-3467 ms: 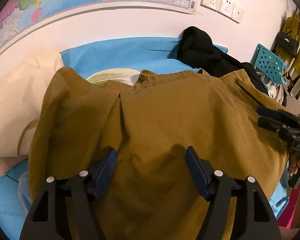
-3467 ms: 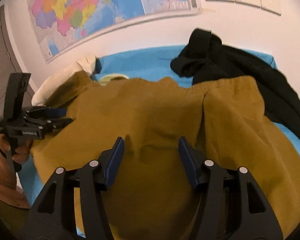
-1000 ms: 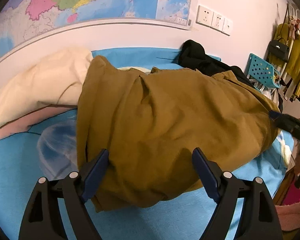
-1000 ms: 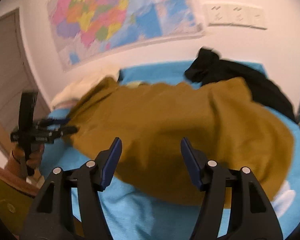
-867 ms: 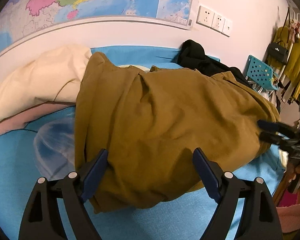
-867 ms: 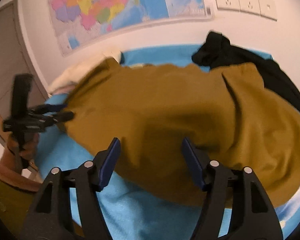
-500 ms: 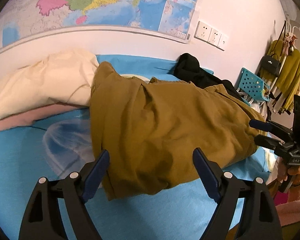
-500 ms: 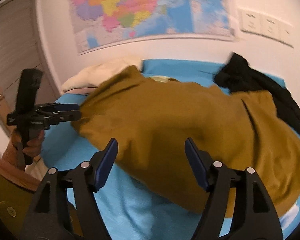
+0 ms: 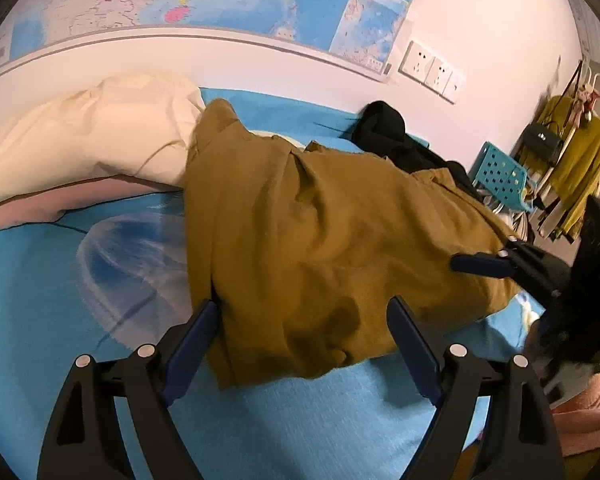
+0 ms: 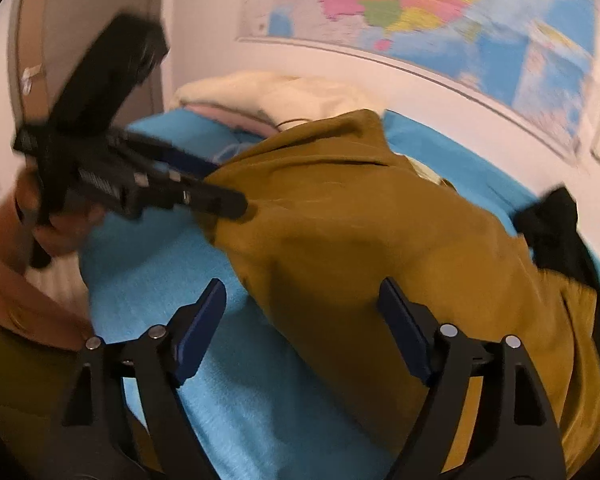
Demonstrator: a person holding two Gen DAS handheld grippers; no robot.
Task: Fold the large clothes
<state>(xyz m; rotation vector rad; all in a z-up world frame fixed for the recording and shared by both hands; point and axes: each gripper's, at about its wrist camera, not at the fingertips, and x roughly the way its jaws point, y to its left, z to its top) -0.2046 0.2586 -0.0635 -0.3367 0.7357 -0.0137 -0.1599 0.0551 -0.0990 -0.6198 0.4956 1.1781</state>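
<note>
A large mustard-brown garment (image 9: 320, 232) lies bunched across the blue bed sheet (image 9: 60, 320). My left gripper (image 9: 302, 312) stands open at its near edge, and the cloth's hem lies loose between the wide-spread fingers. In the right wrist view the same garment (image 10: 400, 248) fills the middle and right. My right gripper (image 10: 302, 292) has its jaws opening, with the cloth's edge between them and no pad pressing on it. Each gripper shows in the other's view: the right gripper (image 9: 466, 263) at the garment's right end, the left gripper (image 10: 220, 196) at its left end.
A cream pillow (image 9: 92, 140) lies at the bed's left. A black garment (image 9: 392, 136) is heaped by the wall. A clear plastic bag (image 9: 132, 256) lies on the sheet beside the brown cloth. A blue perforated chair (image 9: 500, 176) and hanging clothes (image 9: 576, 160) stand at the right.
Both grippers have drawn back from over the garment to its near edge. The right gripper rolled and swung towards the garment's left end, and its jaws spread wider. The left barely moved lately.
</note>
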